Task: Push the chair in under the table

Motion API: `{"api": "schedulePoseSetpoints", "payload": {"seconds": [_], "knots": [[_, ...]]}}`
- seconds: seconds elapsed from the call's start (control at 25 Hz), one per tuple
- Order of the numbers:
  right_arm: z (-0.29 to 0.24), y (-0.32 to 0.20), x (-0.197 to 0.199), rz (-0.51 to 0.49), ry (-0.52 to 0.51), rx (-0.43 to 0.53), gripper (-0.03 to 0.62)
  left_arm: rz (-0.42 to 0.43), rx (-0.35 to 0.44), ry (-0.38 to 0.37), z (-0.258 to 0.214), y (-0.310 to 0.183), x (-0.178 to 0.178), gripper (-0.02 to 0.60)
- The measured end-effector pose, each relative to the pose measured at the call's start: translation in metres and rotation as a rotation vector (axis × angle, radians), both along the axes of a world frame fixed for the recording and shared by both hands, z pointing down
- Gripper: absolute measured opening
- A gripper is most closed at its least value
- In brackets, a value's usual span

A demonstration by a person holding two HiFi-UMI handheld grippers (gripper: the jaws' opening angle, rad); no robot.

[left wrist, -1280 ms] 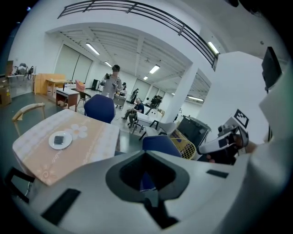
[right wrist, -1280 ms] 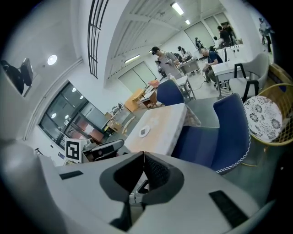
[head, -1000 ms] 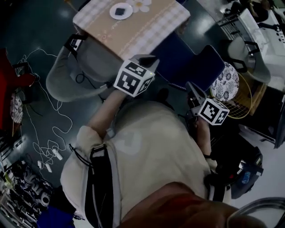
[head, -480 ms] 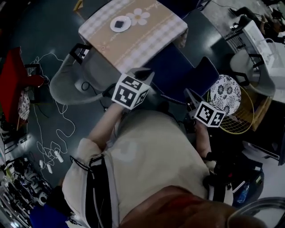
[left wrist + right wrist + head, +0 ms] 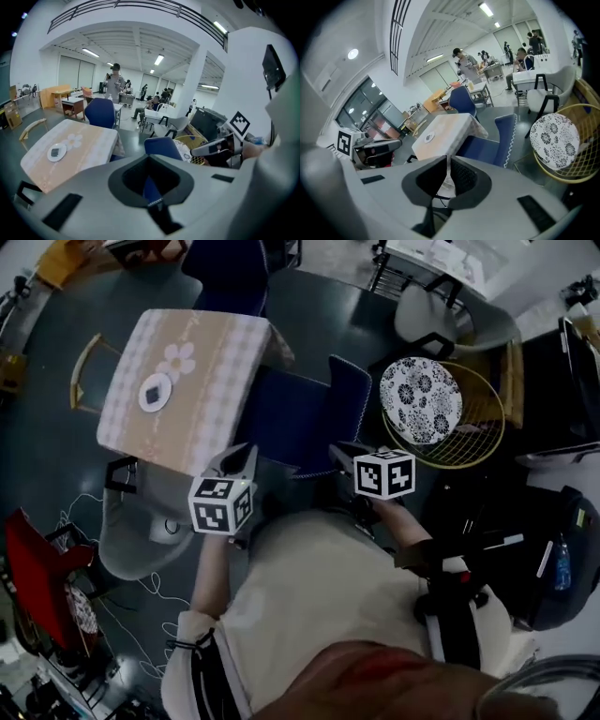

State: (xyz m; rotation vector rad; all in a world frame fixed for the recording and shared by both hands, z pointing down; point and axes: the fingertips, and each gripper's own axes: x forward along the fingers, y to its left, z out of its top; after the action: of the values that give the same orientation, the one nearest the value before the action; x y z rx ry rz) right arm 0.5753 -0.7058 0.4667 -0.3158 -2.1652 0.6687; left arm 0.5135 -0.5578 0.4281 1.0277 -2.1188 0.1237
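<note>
A blue chair (image 5: 298, 414) stands at the right side of the table (image 5: 202, 352), which wears a beige checked cloth; its seat meets the table's edge and its backrest (image 5: 350, 401) faces me. My left gripper (image 5: 240, 458) is shut and empty, by the table's near corner and the seat's left edge. Shut and empty too, my right gripper (image 5: 341, 451) is just below the backrest's near end; contact cannot be told. The left gripper view shows the chair (image 5: 161, 146) beyond the left gripper (image 5: 151, 199). In the right gripper view, chair (image 5: 490, 145) and table (image 5: 440, 130) lie ahead of the right gripper (image 5: 448, 172).
A white plate (image 5: 155, 393) lies on the table. A grey chair (image 5: 131, 545) stands at its near left and a second blue chair (image 5: 230, 273) at its far side. A yellow wire basket (image 5: 487, 432) with a patterned cushion (image 5: 420, 399) sits right of the blue chair. Cables trail on the floor at left.
The head view has swung, so the table now sits further left. Both grippers have moved across to the blue chair's near side, and both stay shut.
</note>
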Motion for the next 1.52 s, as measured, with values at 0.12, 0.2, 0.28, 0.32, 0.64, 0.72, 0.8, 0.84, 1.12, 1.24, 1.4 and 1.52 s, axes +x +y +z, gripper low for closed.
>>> {"api": "schedulePoseSetpoints", "payload": {"seconds": [0.12, 0.2, 0.28, 0.32, 0.64, 0.72, 0.8, 0.84, 1.12, 1.24, 1.4, 1.52], "knots": [[0.010, -0.018, 0.016, 0.095, 0.028, -0.022, 0.020, 0.080, -0.008, 0.009, 0.004, -0.021, 0.009, 0.009], [0.012, -0.022, 0.021, 0.131, 0.030, -0.060, 0.069, 0.116, 0.003, -0.004, 0.000, -0.033, 0.010, 0.009], [0.008, -0.024, 0.016, 0.140, 0.023, -0.086, 0.098, 0.115, 0.032, -0.032, -0.008, -0.039, 0.005, 0.009], [0.006, -0.024, 0.013, 0.139, 0.023, -0.090, 0.107, 0.104, 0.044, -0.042, -0.010, -0.039, 0.003, 0.009], [0.012, -0.031, 0.020, 0.195, 0.051, -0.126, 0.196, 0.106, 0.013, -0.017, -0.002, -0.029, 0.012, 0.009], [0.017, -0.032, 0.024, 0.202, 0.066, -0.124, 0.204, 0.111, 0.002, -0.011, 0.001, -0.026, 0.016, 0.009], [0.020, -0.036, 0.027, 0.214, 0.080, -0.124, 0.204, 0.118, -0.009, -0.005, 0.004, -0.025, 0.019, 0.009], [0.022, -0.039, 0.028, 0.222, 0.083, -0.123, 0.204, 0.122, -0.014, -0.001, 0.006, -0.025, 0.020, 0.009], [0.030, -0.070, 0.043, 0.267, 0.113, -0.088, 0.204, 0.126, -0.024, -0.007, 0.004, -0.035, 0.022, 0.009], [0.042, -0.073, 0.045, 0.285, 0.151, -0.082, 0.204, 0.139, -0.031, 0.001, 0.007, -0.033, 0.016, 0.009], [0.057, -0.069, 0.051, 0.290, 0.183, -0.081, 0.204, 0.153, -0.030, 0.025, 0.015, -0.028, 0.018, 0.009], [0.071, -0.065, 0.044, 0.253, 0.218, -0.080, 0.204, 0.114, -0.023, 0.031, 0.016, -0.022, 0.015, 0.009]]}}
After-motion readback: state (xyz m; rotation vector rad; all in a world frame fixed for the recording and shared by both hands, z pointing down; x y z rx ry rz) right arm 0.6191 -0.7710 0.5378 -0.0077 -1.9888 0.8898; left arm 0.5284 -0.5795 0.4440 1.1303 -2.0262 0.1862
